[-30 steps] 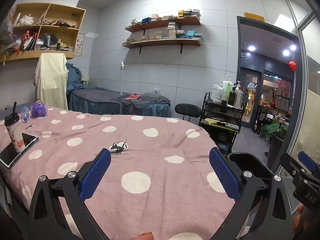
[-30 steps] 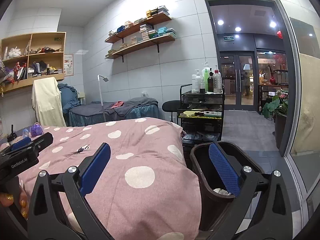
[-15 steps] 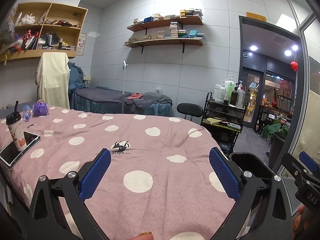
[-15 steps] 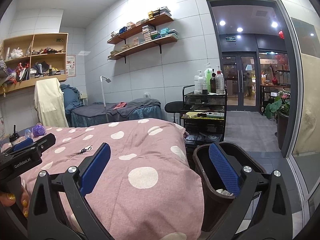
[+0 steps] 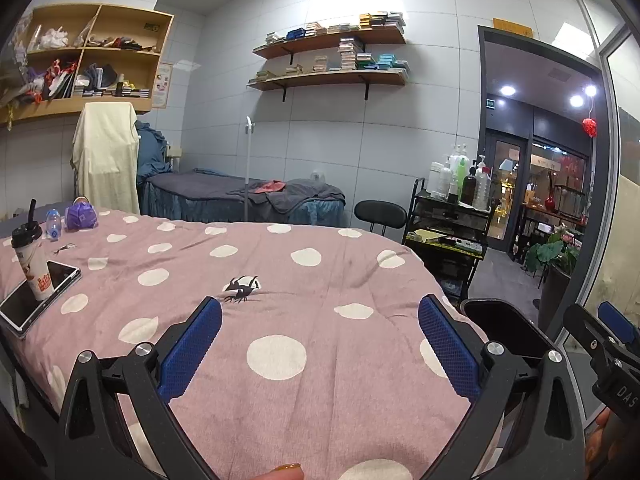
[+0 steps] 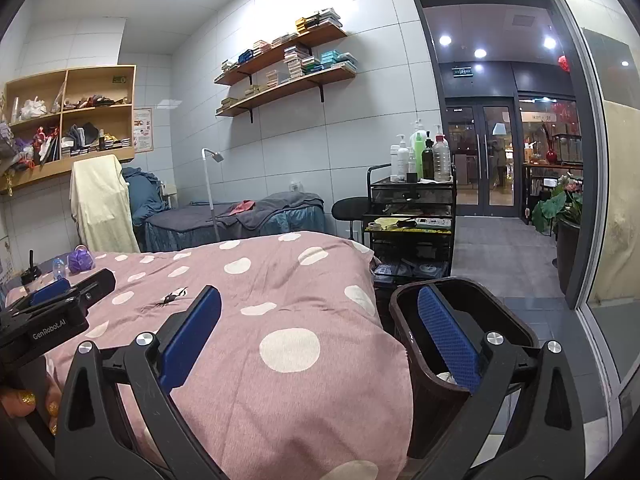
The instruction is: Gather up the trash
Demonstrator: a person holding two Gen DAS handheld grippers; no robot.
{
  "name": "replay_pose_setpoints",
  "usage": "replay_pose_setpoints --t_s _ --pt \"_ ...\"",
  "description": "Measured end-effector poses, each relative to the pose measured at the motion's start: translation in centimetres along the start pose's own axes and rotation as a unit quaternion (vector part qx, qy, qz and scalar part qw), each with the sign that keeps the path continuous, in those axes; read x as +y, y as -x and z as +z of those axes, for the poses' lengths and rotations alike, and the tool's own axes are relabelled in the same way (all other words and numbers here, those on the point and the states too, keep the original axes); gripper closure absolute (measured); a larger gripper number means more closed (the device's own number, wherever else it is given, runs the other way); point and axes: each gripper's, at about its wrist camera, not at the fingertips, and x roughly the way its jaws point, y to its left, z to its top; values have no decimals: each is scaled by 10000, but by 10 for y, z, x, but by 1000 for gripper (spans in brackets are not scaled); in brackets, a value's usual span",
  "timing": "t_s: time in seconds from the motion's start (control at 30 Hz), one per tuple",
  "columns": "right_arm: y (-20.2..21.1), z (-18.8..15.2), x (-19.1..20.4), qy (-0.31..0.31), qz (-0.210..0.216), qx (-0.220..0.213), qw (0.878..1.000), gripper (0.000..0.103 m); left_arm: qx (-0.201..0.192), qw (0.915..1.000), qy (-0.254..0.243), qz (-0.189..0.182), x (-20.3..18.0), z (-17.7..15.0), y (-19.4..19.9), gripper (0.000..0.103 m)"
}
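A pink bed cover with white dots (image 5: 280, 280) fills both views. On its far left stand a drink cup with a straw (image 5: 34, 264), a small water bottle (image 5: 53, 224) and a crumpled purple bag (image 5: 80, 216). A dark brown trash bin (image 6: 464, 344) stands on the floor at the bed's right side, with something white inside (image 6: 446, 378); it also shows in the left wrist view (image 5: 504, 328). My left gripper (image 5: 320, 344) is open and empty above the cover. My right gripper (image 6: 320, 344) is open and empty, its right finger over the bin.
A phone or tablet (image 5: 36, 296) lies under the cup. A black trolley with bottles (image 6: 412, 216), a black stool (image 6: 352, 208) and a second bed (image 6: 240, 220) stand behind. A potted plant (image 6: 564, 224) stands by the glass door.
Both views have shifted slightly, with the bed and bin a little further left. Both grippers stay open and empty.
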Motion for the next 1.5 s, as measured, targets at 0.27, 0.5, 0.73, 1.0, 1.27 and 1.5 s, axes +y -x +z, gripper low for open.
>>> replay_pose_setpoints --t_s 0.27,0.5,0.73,1.0,1.27,1.5 --pt "0 0 -2 -11 10 9 10000 6 -6 10000 -17 12 0 0 -1 6" --pt "-1 -1 -3 -35 20 30 10000 6 -7 10000 -21 23 1 1 -1 6" --pt "-2 -1 -4 -29 35 48 10000 6 -10 10000 -21 23 2 1 -1 6" --pt "-2 -2 -5 -37 53 49 10000 6 1 10000 -15 34 4 0 0 6" --pt "-1 -3 -5 -61 52 61 9999 6 13 10000 -15 67 8 -1 2 6" --pt "-1 -4 -6 -56 49 69 9999 6 -10 10000 -18 60 8 -1 4 6"
